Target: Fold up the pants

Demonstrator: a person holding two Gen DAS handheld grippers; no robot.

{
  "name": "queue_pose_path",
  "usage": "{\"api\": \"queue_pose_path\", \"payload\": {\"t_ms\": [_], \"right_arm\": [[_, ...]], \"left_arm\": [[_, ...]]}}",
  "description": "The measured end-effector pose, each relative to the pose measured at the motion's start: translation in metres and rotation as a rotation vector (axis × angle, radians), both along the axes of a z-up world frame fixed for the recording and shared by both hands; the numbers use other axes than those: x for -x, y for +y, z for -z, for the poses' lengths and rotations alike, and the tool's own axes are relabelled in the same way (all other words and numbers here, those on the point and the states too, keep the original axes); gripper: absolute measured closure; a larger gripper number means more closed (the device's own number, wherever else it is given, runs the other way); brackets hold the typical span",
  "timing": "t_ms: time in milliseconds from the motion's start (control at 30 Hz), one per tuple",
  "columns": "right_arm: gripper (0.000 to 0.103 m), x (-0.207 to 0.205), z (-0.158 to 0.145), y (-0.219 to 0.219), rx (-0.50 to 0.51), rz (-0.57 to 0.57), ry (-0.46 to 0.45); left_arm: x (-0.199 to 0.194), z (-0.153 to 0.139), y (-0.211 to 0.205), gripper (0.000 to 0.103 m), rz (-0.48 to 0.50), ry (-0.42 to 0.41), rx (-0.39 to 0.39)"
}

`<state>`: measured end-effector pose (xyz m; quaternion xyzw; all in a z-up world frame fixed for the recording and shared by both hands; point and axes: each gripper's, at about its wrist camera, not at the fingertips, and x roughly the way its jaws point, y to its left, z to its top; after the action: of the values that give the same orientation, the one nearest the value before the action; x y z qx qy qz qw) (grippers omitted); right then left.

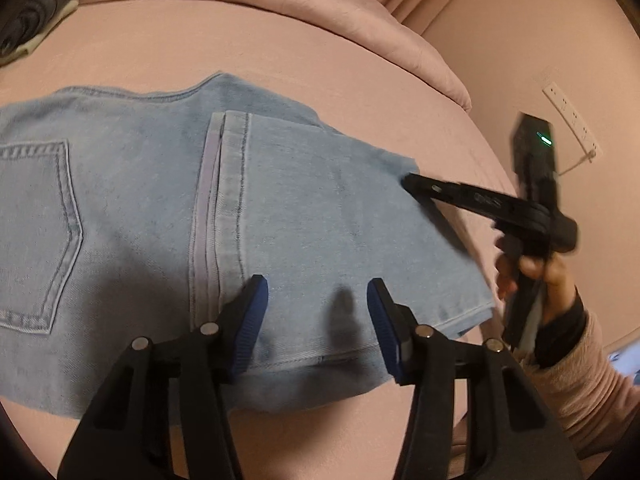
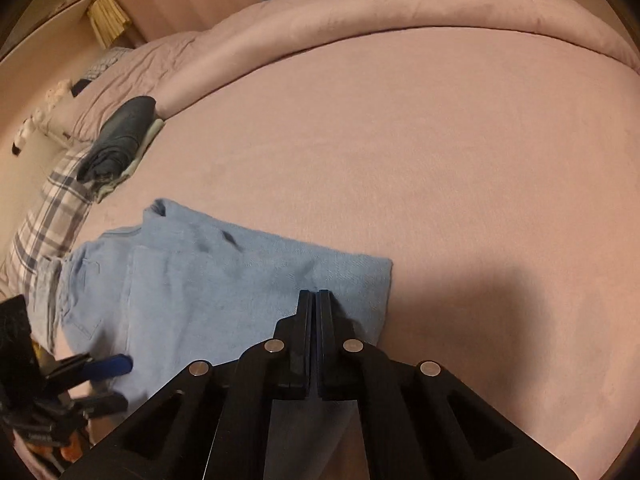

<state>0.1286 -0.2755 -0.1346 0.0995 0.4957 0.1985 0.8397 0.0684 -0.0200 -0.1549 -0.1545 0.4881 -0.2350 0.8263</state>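
My left tongs (image 1: pixel 316 292) stand open, with their two blue pads (image 1: pixel 252 320) apart and nothing squeezed between them. Right under them lie the light blue jeans (image 1: pixel 160 200), folded flat, with a leg hem just in front of the pads and a back pocket (image 1: pixel 36 232) off to their left. My right tongs (image 2: pixel 316 294) are shut tight, black tips together, holding nothing that I can see. Their tips sit over the right end of the folded jeans. A hand (image 1: pixel 540 276) in a pink sleeve holds them. All around the jeans is the pink bed cover (image 2: pixel 440 160). Far ahead and to the left of my right tongs rests a pile of dark folded clothes (image 2: pixel 120 136), by a checked pillow (image 2: pixel 52 216).
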Motion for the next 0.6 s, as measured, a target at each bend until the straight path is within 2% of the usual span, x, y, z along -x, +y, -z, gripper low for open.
{"api": "queue_pose_path", "payload": {"t_ms": [133, 200, 333, 367, 433, 467, 533, 600], "right_arm": [[0.103, 0.039, -0.027, 0.013, -0.030, -0.081, -0.075], [0.103, 0.063, -0.033, 0.023, -0.006, -0.140, -0.100], [0.103, 0.105, -0.013, 0.032, 0.107, -0.228, -0.038], [0.103, 0.113, -0.004, 0.031, 0.121, -0.225, -0.046], [0.103, 0.116, 0.002, 0.026, 0.080, -0.195, -0.079], [0.103, 0.114, 0.004, 0.024, 0.063, -0.181, -0.066], [0.103, 0.110, -0.004, 0.021, 0.045, -0.159, -0.031], [0.103, 0.116, -0.018, 0.024, 0.035, -0.177, -0.058]], "left_arm": [[-0.003, 0.000, -0.007, 0.052, -0.003, -0.001, -0.012], [-0.008, 0.002, -0.012, 0.052, -0.003, 0.000, -0.012], [-0.011, -0.002, -0.012, 0.052, -0.010, 0.008, 0.015], [-0.009, -0.003, -0.010, 0.052, -0.012, 0.007, 0.017], [0.001, -0.004, 0.003, 0.052, -0.010, 0.002, 0.016], [0.000, -0.006, 0.002, 0.052, -0.011, 0.002, 0.017], [0.002, -0.008, 0.002, 0.052, -0.014, 0.003, 0.022], [0.004, -0.011, 0.003, 0.052, -0.020, 0.001, 0.030]]}}
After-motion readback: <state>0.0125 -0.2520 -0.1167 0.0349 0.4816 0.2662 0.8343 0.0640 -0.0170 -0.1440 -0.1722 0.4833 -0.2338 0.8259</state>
